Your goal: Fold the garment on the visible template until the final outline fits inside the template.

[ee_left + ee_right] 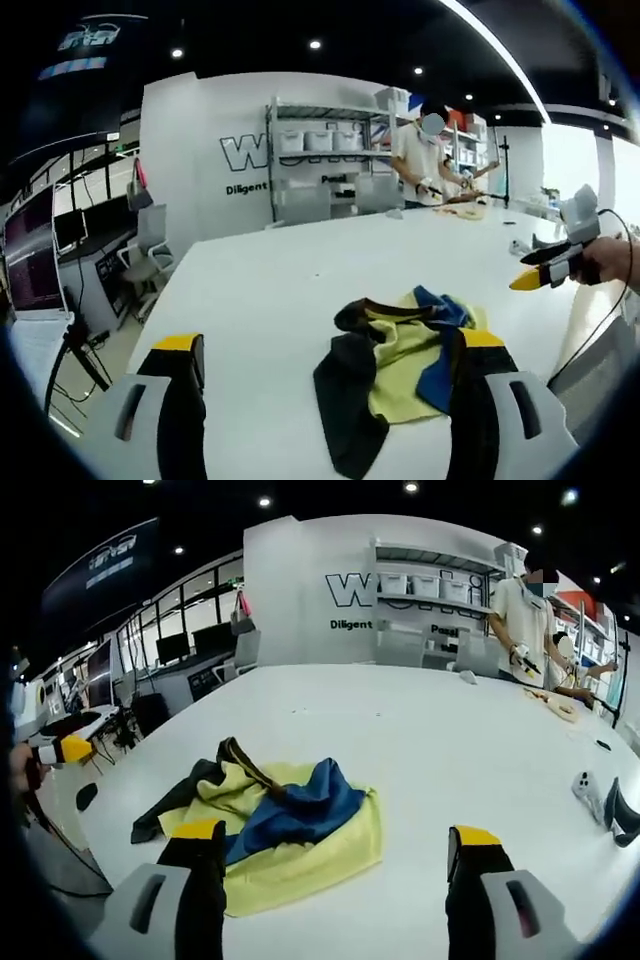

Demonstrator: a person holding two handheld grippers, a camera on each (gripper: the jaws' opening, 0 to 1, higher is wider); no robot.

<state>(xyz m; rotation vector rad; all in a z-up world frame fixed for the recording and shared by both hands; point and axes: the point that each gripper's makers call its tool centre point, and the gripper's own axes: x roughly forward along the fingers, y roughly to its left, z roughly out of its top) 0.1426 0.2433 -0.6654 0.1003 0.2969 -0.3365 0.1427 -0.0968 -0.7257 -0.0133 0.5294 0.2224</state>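
A crumpled garment [405, 355] in yellow, blue and black lies in a heap on the white table [290, 270]. In the left gripper view my left gripper [330, 342] is open above the table's near edge, its right jaw over the garment's edge and nothing held. My right gripper [530, 278] comes in from the right, held by a hand above the table. In the right gripper view the garment [300, 810] lies just ahead of my open right gripper [338, 832], partly behind the left jaw. The left gripper [68, 750] shows at the far left, off the table's edge.
A person [520, 610] stands working at the table's far end. Behind are shelves with white bins [320, 140], office chairs [150, 240] and monitors. A phone-like item [585, 790] and a dark object [622, 822] lie at the right of the table [420, 730].
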